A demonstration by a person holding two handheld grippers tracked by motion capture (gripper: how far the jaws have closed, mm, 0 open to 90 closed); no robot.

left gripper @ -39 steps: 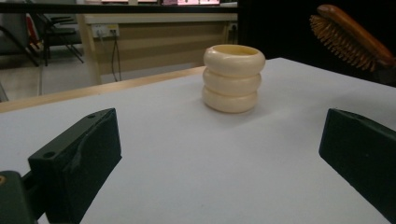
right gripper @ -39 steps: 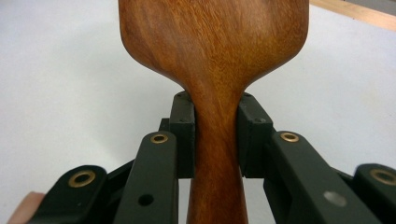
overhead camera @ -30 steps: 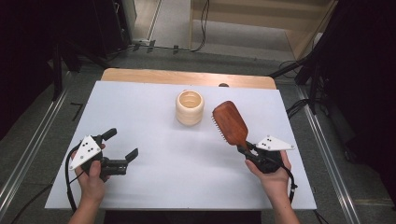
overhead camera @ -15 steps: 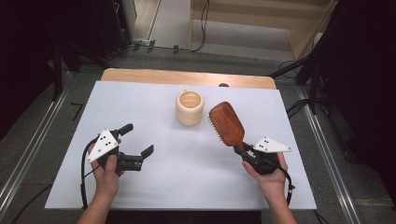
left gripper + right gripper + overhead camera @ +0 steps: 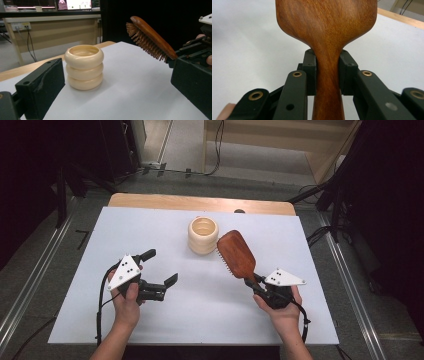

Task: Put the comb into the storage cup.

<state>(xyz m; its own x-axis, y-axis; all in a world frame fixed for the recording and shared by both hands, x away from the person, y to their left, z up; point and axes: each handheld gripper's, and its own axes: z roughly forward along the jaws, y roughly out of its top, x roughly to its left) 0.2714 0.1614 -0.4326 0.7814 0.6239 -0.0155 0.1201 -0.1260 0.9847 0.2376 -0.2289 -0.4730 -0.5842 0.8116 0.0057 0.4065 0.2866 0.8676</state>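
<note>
The right gripper (image 5: 261,286) is clamped on the brown wooden hairbrush (image 5: 236,254), lifted beside the cream ringed cup (image 5: 203,236), and the left gripper (image 5: 159,273), jaws apart, holds nothing yet.

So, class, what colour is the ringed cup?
Cream; the cup shows best in the left gripper view.

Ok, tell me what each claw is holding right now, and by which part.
The right claw is shut on the wooden hairbrush, clamped on its handle just below the head. The left claw is open and holds nothing.
</note>
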